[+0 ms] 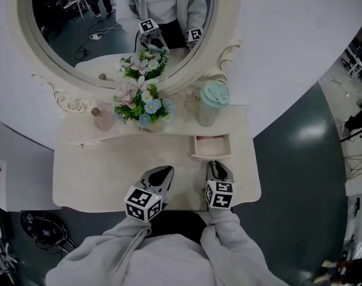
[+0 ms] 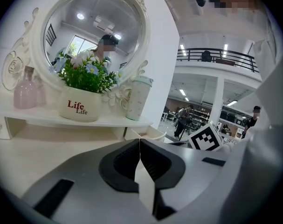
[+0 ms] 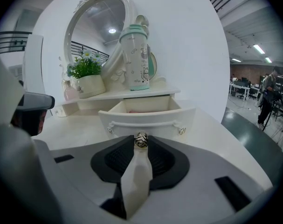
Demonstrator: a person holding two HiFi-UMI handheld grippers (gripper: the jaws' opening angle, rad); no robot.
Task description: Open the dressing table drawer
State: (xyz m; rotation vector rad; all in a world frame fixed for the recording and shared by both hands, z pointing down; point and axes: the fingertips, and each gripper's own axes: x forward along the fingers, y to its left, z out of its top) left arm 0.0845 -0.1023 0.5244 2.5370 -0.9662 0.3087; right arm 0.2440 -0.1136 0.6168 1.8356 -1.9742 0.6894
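The small cream drawer [image 1: 212, 147] at the right of the dressing table's shelf stands pulled out, with a pinkish lining inside. In the right gripper view its front panel [image 3: 146, 120] faces me. A metal rose-shaped knob [image 3: 141, 139] sits pinched between the tips of my right gripper [image 3: 141, 142]. From above, the right gripper [image 1: 218, 170] reaches straight to the drawer front. My left gripper [image 1: 160, 176] rests over the tabletop to the left of the drawer. Its jaws meet with nothing between them [image 2: 140, 143].
On the shelf stand a white flower pot [image 1: 142, 109], a mint-lidded cup [image 1: 213, 100] and a pink bottle [image 1: 102, 118]. Behind them rises the oval mirror [image 1: 55, 82]. The cream tabletop [image 1: 103, 174] ends at a front edge by my sleeves; dark floor lies to the right.
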